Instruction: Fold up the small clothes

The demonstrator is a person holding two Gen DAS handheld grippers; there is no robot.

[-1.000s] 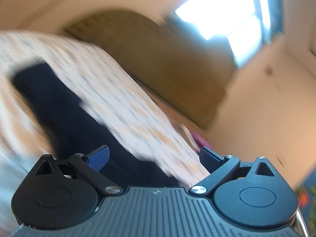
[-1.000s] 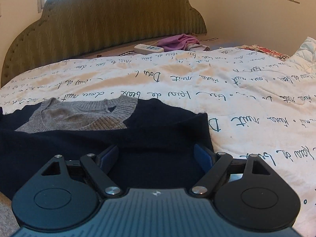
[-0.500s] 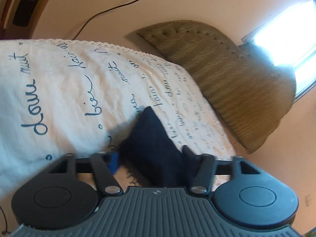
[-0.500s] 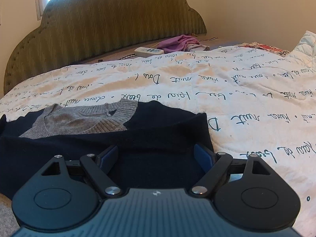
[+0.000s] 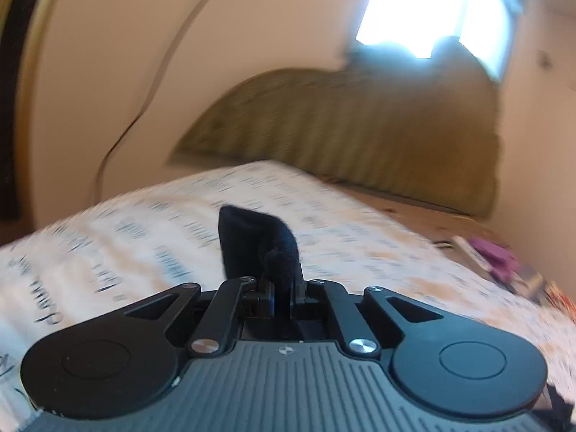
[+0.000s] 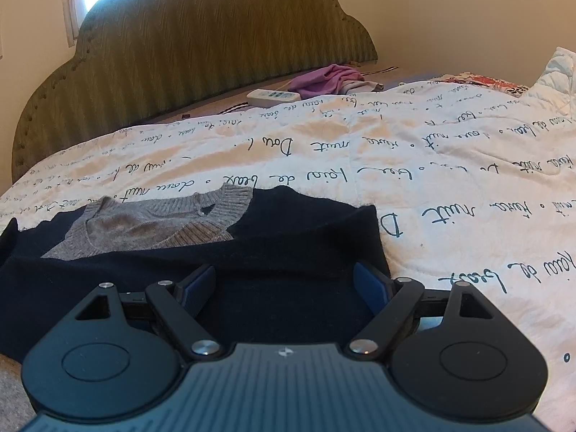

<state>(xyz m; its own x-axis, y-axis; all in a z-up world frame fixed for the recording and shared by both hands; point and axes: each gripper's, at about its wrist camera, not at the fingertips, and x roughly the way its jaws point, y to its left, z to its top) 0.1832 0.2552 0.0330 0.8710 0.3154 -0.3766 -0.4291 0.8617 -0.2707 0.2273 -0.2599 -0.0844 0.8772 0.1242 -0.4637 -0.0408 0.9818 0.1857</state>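
A dark navy sweater (image 6: 295,248) with a grey knit collar (image 6: 158,223) lies flat on the white script-printed bedspread (image 6: 450,180). My right gripper (image 6: 286,284) is open and empty, its blue-padded fingers spread low over the sweater's near part. My left gripper (image 5: 282,284) is shut on a bunched edge of the navy sweater (image 5: 255,241), which sticks up from between the fingers above the bedspread (image 5: 144,237). The left wrist view is blurred by motion.
A green padded headboard (image 6: 201,50) stands at the far end of the bed. A white remote (image 6: 273,96) and purple cloth (image 6: 325,79) lie near it. A floral pillow (image 6: 482,82) lies at the far right. A bright window (image 5: 432,3) is behind.
My left gripper has closed on an edge of the navy sweater and swung, lifting the fabric. My right gripper has stayed open over the sweater, shifting only slightly.
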